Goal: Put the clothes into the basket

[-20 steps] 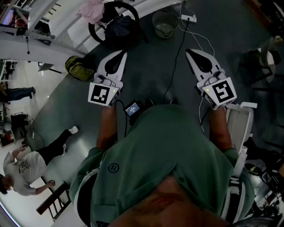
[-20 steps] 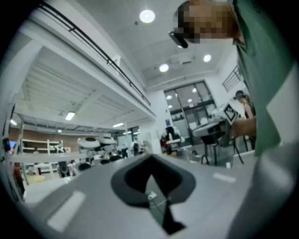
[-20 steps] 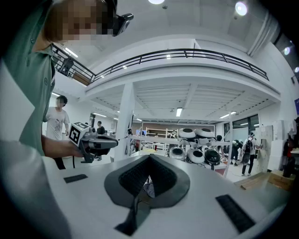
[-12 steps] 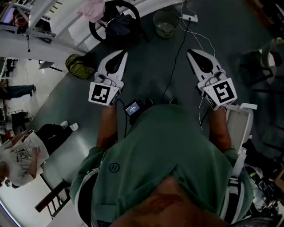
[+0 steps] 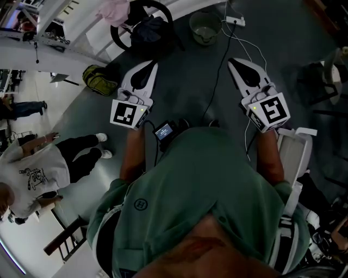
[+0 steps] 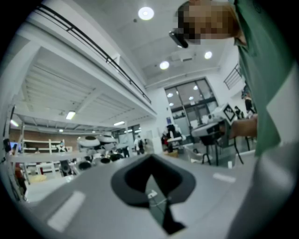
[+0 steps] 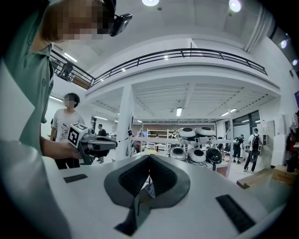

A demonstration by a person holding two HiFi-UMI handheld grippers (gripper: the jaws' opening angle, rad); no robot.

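In the head view a black round basket (image 5: pixel 164 12) stands on the dark floor at the top, with a dark garment (image 5: pixel 145 32) in it. A pink garment (image 5: pixel 115 10) lies on the white bench just left of it. My left gripper (image 5: pixel 149 66) is held level in front of me, short of the basket, jaws shut and empty. My right gripper (image 5: pixel 232 62) is level at the right, also shut on nothing. In the left gripper view the left gripper (image 6: pixel 152 161) shows its pads together. The right gripper (image 7: pixel 149 159) looks the same in its own view.
A greenish bucket (image 5: pixel 205 27) and a power strip (image 5: pixel 236 21) with a white cable (image 5: pixel 217 76) lie ahead. A yellow-green bag (image 5: pixel 100 81) sits at the left. A person in a white shirt (image 5: pixel 32 174) stands lower left. A white chair (image 5: pixel 293 157) is at my right.
The person in the white shirt at the lower left has walked and shifted position. Both grippers have stayed almost where they were, still shut.
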